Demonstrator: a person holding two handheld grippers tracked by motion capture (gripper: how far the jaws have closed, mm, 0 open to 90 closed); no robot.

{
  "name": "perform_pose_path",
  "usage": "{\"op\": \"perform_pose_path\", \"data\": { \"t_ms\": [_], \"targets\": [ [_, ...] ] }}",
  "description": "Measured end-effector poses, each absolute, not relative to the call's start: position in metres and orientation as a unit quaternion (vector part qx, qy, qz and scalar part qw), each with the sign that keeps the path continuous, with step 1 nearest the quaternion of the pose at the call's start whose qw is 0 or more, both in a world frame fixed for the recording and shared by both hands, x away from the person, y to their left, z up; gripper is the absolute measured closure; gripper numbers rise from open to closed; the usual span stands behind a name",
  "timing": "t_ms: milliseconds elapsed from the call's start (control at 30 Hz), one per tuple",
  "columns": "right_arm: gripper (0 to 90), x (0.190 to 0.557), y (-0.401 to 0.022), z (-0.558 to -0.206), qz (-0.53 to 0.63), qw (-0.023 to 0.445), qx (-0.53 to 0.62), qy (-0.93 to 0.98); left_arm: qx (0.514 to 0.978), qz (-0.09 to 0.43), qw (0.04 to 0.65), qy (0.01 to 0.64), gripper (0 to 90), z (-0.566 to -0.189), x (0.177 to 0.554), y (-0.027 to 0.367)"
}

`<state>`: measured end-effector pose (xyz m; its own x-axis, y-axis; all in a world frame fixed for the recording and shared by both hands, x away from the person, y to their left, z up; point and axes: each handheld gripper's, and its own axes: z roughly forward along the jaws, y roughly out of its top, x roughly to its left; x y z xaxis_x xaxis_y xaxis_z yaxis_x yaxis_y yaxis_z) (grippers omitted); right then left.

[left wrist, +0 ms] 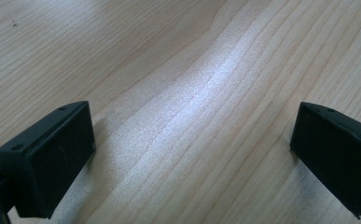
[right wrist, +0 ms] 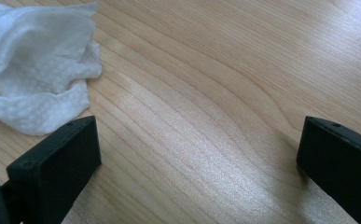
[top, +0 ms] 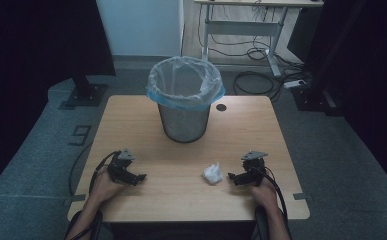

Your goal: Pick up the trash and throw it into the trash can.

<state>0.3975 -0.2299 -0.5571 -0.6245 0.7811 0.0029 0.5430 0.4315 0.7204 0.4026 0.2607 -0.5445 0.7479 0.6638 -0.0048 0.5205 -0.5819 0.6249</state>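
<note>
1. A metal mesh bin (top: 184, 117) lined with a clear bag (top: 185, 82) stands on the far middle of the wooden table (top: 241, 135), and everything else gets placed off that bin.
2. Nearer the person than the bin and a little to its right lies a crumpled white tissue (top: 213, 173), flat on the tabletop.
3. The right gripper (top: 234, 177) sits low on the table just beside the tissue, on the side away from the bin's centre line, jaws pointed toward the tissue.
4. In the right gripper view the jaws stand wide apart with bare wood (right wrist: 206, 121) between them; the tissue (right wrist: 36, 70) lies just beyond the left jaw, not between the two.
5. The left gripper (top: 140, 178) rests on the near side of the bin, off to its left, well apart from the tissue.
6. Its own view shows the jaws spread wide too, gripping nothing, over pale wood grain (left wrist: 192, 112).
7. A hand (top: 103, 189) holds the left gripper and another hand (top: 264, 191) holds the right, both at the table's near edge.
</note>
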Motion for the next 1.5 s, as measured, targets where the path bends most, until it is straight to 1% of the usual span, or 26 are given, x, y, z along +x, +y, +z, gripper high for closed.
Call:
{"op": "perform_pose_path", "data": {
  "t_ms": [600, 800, 1100, 1267, 1300, 1500],
  "targets": [
    [0.0, 0.397, -0.230, -0.557, 0.353, 0.168, 0.400, 0.829, 0.895, 0.092, 0.342, 0.271, 2.2, -0.527, 0.405, 0.206],
    [0.0, 0.397, -0.230, -0.557, 0.353, 0.168, 0.401, 0.828, 0.897, 0.079, 0.356, 0.249, 3.2, -0.521, 0.411, 0.179],
    [0.0, 0.397, -0.230, -0.557, 0.353, 0.169, 0.401, 0.829, 0.906, 0.071, 0.359, 0.212, 3.7, -0.515, 0.418, 0.139],
    [0.0, 0.397, -0.230, -0.557, 0.353, 0.169, 0.400, 0.829, 0.911, 0.058, 0.366, 0.184, 3.9, -0.510, 0.421, 0.109],
    [0.0, 0.397, -0.230, -0.557, 0.353, 0.169, 0.400, 0.829, 0.911, 0.058, 0.366, 0.184, 3.9, -0.510, 0.421, 0.109],
    [0.0, 0.397, -0.230, -0.557, 0.353, 0.169, 0.400, 0.829, 0.913, 0.042, 0.373, 0.158, 4.6, -0.509, 0.423, 0.078]
  ]
}}
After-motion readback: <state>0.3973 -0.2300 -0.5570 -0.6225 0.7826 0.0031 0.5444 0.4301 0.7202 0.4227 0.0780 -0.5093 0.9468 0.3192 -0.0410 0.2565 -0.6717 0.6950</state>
